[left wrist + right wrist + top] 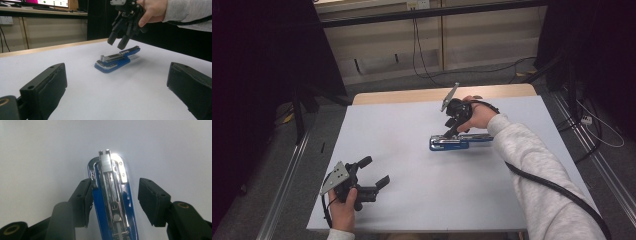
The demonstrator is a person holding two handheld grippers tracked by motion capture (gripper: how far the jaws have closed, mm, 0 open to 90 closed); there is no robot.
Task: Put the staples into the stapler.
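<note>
A blue stapler [457, 142] lies on the white table [402, 125], right of centre, with its metal staple channel [110, 177] showing on top. My right gripper [451, 131] hangs just above it, tilted down and open; in the right gripper view the stapler [112, 202] runs up between the two jaws, apart from the right one and close against the left one. The left gripper view shows that right gripper [116, 43] hovering a little over the stapler [115, 61]. My left gripper [376, 171] rests low near the table's front left, open and empty, with its jaws facing the stapler.
A wooden strip [412, 94] borders the table's far edge. Cables [422, 55] trail over the floor and wall behind it. Dark curtains stand to both sides. Monitors [47, 3] sit on a shelf in the left gripper view.
</note>
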